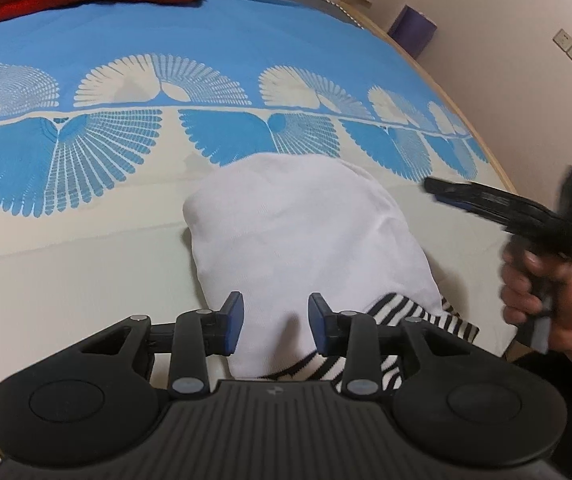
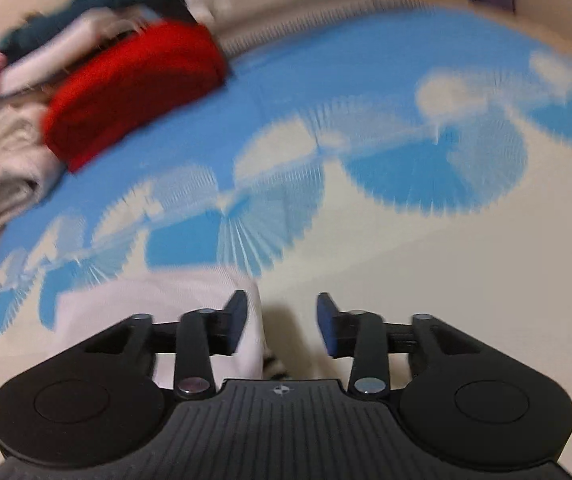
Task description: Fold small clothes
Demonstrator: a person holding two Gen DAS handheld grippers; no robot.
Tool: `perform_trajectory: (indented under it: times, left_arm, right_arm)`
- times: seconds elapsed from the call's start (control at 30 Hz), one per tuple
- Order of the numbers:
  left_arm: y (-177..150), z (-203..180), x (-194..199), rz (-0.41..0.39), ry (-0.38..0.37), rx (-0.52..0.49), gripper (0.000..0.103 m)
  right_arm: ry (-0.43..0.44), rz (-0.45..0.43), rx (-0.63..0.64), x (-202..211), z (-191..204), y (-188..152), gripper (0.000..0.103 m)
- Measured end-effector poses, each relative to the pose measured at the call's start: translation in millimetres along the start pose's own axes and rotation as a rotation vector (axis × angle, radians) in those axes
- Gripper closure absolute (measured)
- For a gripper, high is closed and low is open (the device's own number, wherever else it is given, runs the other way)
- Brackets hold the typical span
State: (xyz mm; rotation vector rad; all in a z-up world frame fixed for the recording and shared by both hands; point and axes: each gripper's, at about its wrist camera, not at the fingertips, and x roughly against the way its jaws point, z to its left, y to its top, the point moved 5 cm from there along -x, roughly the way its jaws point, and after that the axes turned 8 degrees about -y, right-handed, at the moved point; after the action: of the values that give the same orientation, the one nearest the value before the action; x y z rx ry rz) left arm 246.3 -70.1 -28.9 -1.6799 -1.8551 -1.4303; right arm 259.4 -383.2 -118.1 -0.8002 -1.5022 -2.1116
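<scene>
Left wrist view alone shows the white garment (image 1: 305, 236) whole, on the bedspread (image 1: 66, 280), long axis running away from the left gripper (image 1: 276, 322), striped hem (image 1: 417, 316) nearest it. Left gripper is spread wide, empty. Right gripper (image 2: 282, 324) likewise gapes, holding nothing. Red clothes (image 2: 134, 92) lie far beyond the garment; right view is blurred.

We see a bed cover (image 1: 246, 40), blue at its far part and cream nearer, with a band of fan shapes between. A purple box (image 1: 411, 30) stands beyond its far right edge, two wall switches (image 1: 569, 47) further right on the wall.
</scene>
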Motion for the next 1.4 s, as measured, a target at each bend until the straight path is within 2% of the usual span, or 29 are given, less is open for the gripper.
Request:
perform_trajectory:
  times: [0.07,0.13,0.2,0.27,0.33,0.43,0.5,0.67,0.8,0.9,0.97,1.03,1.1,1.17,1.27,1.4]
  left_arm:
    - [3,1,0,-0.021,0.014,0.014,0.062]
    - [9,2,-1,-0.047,0.022,0.035,0.062]
    - [14,1,-2,-0.082,0.018,0.053,0.062]
    - [20,-2,-3,-0.109,0.013,0.053,0.062]
    - [26,-5,-6,-0.129,0.015,0.045,0.062]
    - [30,-5,-16,-0.126,0.029,0.036,0.062]
    - [28,0,-28,-0.096,0.062,0.028,0.062]
    - [18,23,-70,0.031,0.213,0.002,0.061]
    - [15,23,-83,0.042,0.256,-0.043,0.055]
    - [19,26,-75,0.034,0.269,-0.017,0.043]
    - [23,35,-61,-0.006,0.252,0.050,0.029]
    - [29,43,-44,-0.075,0.237,0.136,0.019]
    - [31,53,-36,-0.118,0.233,0.219,0.016]
    - [26,64,-41,-0.091,0.209,0.309,0.016]
    - [9,78,-65,0.030,0.147,0.437,0.014]
    - [6,84,-75,0.052,0.084,0.498,0.013]
  right_arm:
    - [0.067,-0.071,0.057,18,3,2,0.059]
    - [0.178,-0.098,0.132,35,12,-2,0.059]
    - [0.312,-0.049,0.206,41,21,-15,0.059]
    - [0.379,0.043,0.277,37,28,-32,0.060]
    - [0.363,0.152,0.397,27,32,-57,0.060]
    - [0.283,0.301,0.581,10,31,-95,0.061]
    - [0.252,0.328,0.663,5,28,-110,0.061]
    - [0.282,0.339,0.612,3,21,-104,0.061]
    - [0.291,0.342,0.616,-1,23,-105,0.061]
    - [0.305,0.355,0.591,2,21,-101,0.061]
    - [0.338,0.336,0.514,6,20,-88,0.061]
    - [0.367,0.273,0.392,10,15,-67,0.057]
    - [0.349,0.211,0.257,9,5,-46,0.045]
    - [0.270,0.177,0.175,3,-6,-36,0.031]
    - [0.141,0.226,0.170,-17,-13,-41,0.029]
    - [0.100,0.354,0.161,-42,-17,-57,0.027]
